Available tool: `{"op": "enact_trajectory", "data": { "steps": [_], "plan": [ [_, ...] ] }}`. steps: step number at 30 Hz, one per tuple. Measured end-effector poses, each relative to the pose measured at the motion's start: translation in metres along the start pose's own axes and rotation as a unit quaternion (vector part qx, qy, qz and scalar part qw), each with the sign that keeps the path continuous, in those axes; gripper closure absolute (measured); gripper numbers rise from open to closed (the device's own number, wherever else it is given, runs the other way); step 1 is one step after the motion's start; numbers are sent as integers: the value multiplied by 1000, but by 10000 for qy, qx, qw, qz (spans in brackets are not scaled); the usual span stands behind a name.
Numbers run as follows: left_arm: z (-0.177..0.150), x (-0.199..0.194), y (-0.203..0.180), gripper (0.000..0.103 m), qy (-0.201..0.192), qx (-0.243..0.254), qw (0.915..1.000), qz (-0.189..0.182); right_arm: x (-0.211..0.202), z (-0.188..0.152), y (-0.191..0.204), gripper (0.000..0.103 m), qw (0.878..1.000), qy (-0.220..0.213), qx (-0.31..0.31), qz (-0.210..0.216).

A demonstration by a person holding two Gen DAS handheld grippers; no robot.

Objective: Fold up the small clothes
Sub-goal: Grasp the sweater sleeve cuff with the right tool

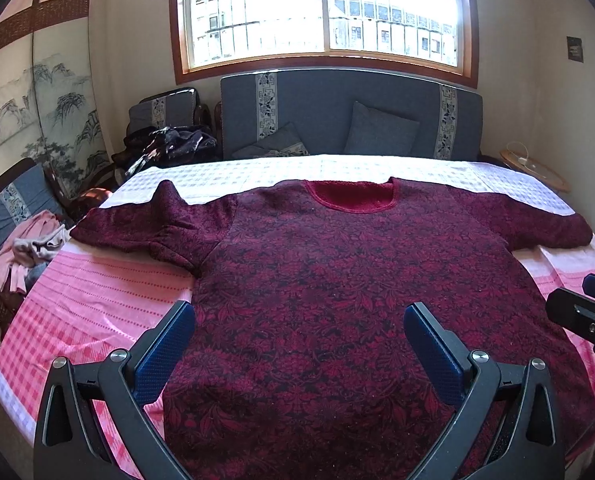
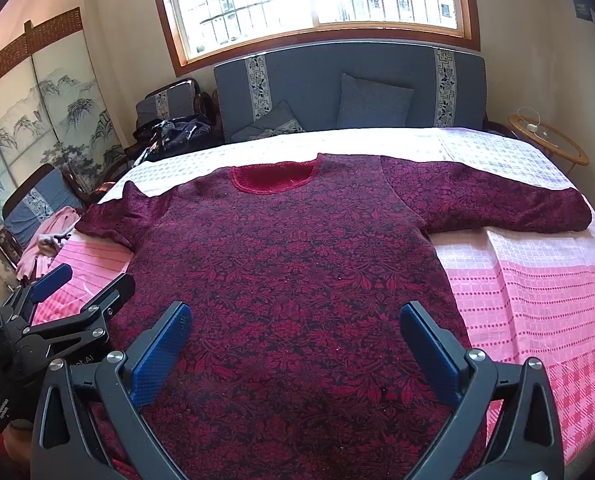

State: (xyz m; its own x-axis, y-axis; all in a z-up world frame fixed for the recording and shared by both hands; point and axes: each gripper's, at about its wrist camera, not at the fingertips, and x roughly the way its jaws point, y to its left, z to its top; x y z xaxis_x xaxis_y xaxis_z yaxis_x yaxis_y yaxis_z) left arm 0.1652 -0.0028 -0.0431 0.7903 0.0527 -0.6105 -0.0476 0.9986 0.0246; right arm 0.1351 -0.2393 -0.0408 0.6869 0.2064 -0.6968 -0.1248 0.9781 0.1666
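Daylight is pouring through a wide wooden-framed window (image 1: 323,12) behind a blue sofa (image 1: 349,120), and a table draped in a pink and white checked cloth (image 1: 97,292) is filling the foreground. On it a maroon floral sweater (image 1: 321,280) is lying flat, front up, its neckline (image 1: 351,196) pointing toward the far edge and both sleeves reaching out toward the left and right edges; the left sleeve (image 1: 153,224) is bunching up in a peak. Above the hem at the near edge, the left gripper (image 1: 299,328) is hovering with its jaws spread wide, holding nothing. Just beside it, the right gripper (image 2: 295,326) is likewise hanging wide open and empty over the sweater's lower half.
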Motion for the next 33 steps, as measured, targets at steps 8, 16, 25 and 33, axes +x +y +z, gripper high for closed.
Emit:
{"op": "enact_trajectory", "data": {
  "steps": [8, 16, 25, 33],
  "plan": [
    [-3, 25, 0, 0, 81, -129, 9999, 55, 24, 18, -57, 0, 9978, 139, 396, -512],
    [-5, 48, 7, 0, 53, -367, 9992, 137, 42, 31, -93, 0, 9934, 167, 280, -1103],
    [-19, 70, 0, 0, 75, -220, 9992, 320, 59, 43, -135, 0, 9908, 176, 180, -1331],
    [-21, 79, 3, 0, 287, -285, 9990, 184, 67, 58, -268, 28, 9880, 134, 1346, -740]
  ]
}}
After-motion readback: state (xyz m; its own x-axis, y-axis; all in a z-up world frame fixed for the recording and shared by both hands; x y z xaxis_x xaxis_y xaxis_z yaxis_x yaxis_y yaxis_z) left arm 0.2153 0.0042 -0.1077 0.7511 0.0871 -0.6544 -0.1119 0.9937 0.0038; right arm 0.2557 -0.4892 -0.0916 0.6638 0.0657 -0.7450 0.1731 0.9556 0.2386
